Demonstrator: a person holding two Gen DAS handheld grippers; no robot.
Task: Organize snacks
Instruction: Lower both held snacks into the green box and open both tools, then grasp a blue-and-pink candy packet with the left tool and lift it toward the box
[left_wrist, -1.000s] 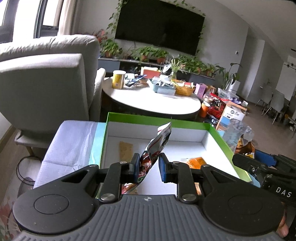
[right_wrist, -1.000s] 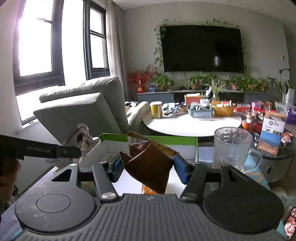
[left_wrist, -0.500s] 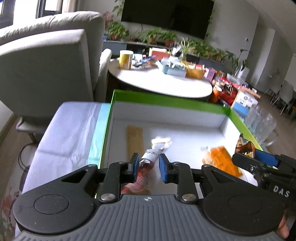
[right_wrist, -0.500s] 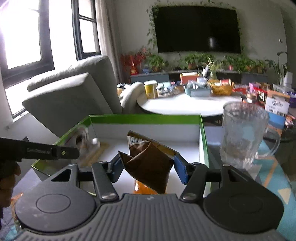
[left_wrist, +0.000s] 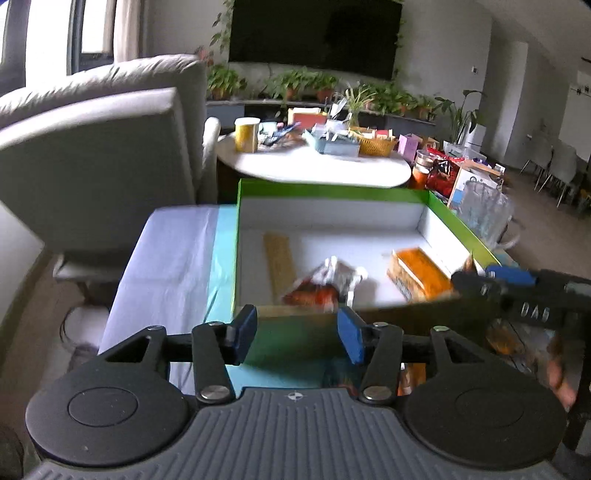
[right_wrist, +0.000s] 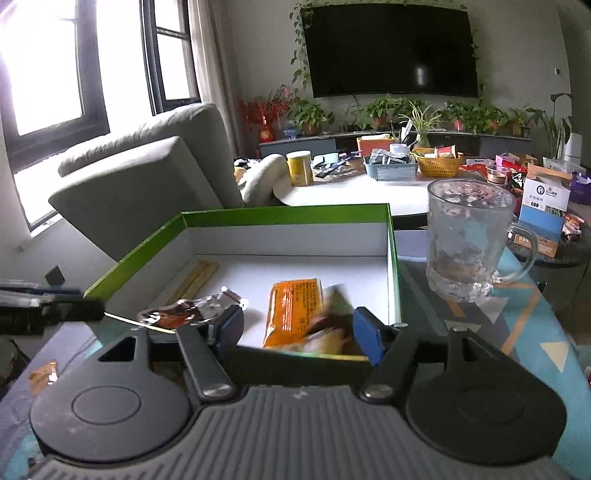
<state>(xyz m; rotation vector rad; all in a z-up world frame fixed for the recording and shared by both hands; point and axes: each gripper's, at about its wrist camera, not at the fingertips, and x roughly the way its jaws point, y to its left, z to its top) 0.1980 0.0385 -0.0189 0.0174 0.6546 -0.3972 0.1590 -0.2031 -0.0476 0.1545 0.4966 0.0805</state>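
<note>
Left wrist view: snacks in box, both grippers spread

Left gripper (left_wrist: 296, 330) wide apart, holding nothing, just short of green-rimmed white cardboard box (left_wrist: 332, 194). Inside, L to R: tan flat stick pkt (left_wrist: 279, 264), red-silver foil pouch (left_wrist: 325, 284), orange rectangular snack pkt (left_wrist: 419, 273). Right gripper (right_wrist: 299, 330) also spread; blurred brown wrapper (right_wrist: 330, 330) loose between pads.

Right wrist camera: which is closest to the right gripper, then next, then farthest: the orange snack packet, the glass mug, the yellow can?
1. Orange snack packet: inside the green box, just ahead of the right gripper.
2. Glass mug: right of the box.
3. Yellow can: far back on the round white table.
</note>
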